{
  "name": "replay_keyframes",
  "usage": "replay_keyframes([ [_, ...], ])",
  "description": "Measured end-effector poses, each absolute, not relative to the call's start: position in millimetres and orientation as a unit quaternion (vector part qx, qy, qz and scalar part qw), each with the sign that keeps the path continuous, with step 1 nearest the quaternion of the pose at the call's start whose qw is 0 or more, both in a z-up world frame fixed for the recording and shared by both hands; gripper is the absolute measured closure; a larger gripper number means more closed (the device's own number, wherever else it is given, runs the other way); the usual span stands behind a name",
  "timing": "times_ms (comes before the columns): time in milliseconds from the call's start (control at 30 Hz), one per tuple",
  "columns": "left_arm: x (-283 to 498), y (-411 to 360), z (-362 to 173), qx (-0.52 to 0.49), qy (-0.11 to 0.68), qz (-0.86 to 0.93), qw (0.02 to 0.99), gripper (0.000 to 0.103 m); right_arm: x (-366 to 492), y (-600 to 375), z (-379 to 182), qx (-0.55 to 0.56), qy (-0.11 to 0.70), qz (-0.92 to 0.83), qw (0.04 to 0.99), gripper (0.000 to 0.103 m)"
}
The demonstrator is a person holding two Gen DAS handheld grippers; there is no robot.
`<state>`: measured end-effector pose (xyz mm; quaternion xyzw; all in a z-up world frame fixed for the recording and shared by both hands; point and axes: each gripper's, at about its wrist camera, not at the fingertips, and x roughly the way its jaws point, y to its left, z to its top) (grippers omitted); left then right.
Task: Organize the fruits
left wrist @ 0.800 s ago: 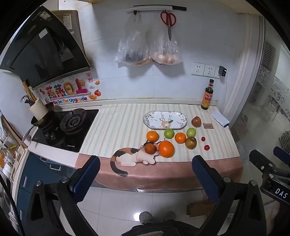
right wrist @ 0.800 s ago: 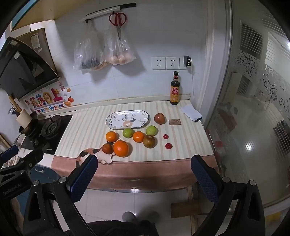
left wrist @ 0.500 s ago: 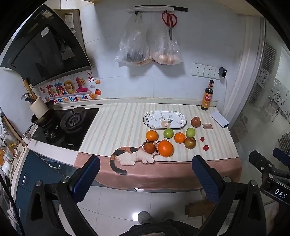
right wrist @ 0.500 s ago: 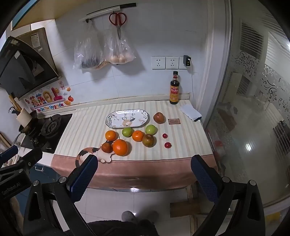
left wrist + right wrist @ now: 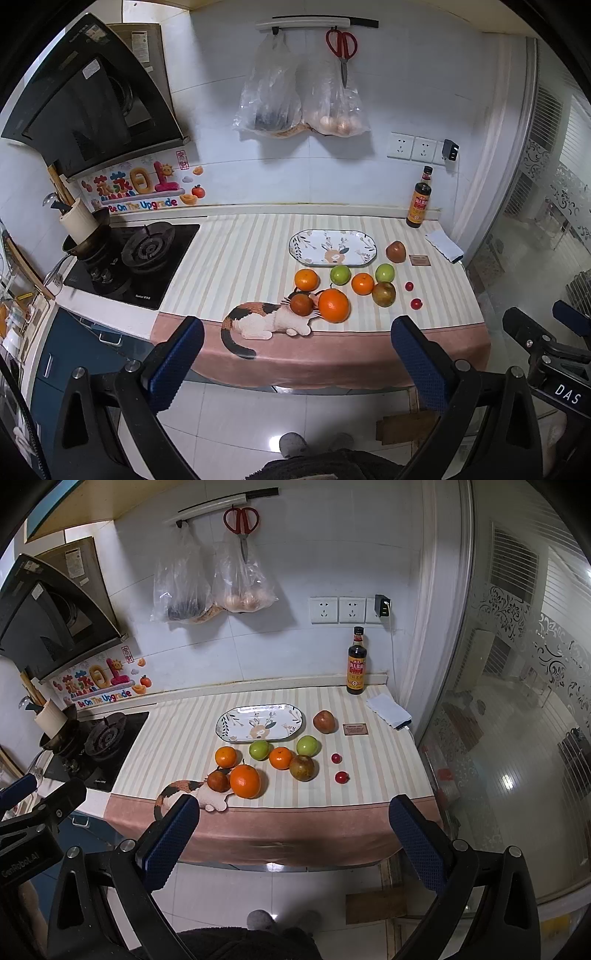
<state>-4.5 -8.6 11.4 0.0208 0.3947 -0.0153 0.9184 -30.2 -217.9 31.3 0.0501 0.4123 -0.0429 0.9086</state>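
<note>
While both grippers hang back off the counter's front edge, nothing of the sorting has begun, as far as these views show. The left gripper (image 5: 293, 363) stands with its jaws spread wide and empty, and the right gripper (image 5: 293, 843) is the same, wide and holding nothing.

Taking the patterned oval plate (image 5: 300, 252) as the landmark: it lies bare on the striped cloth, with no fruit on it. Just in front of it sit two green apples (image 5: 340, 274), a small orange (image 5: 362, 283) between them, and another orange (image 5: 306, 279) toward the stove side. Nearer the front edge are the large orange (image 5: 333, 305) touching a brown-red fruit (image 5: 301, 304), and a dull green-brown apple (image 5: 383, 294). A reddish apple (image 5: 396, 252) rests beside the plate's right end, and two cherry tomatoes (image 5: 416, 304) lie farther right, apart from the rest.

Judging by this, every piece is left to move, presumably onto the plate.
</note>
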Motion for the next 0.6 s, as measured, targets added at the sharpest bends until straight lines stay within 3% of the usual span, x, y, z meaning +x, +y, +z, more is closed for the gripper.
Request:
replay_keyframes([
  [600, -5.8, -10.8, 8.9, 0.021, 0.394, -0.015, 0.919, 0.000, -28.5, -221.1, 28.4, 0.051, 0.416, -0.038, 0.907, 0.000],
])
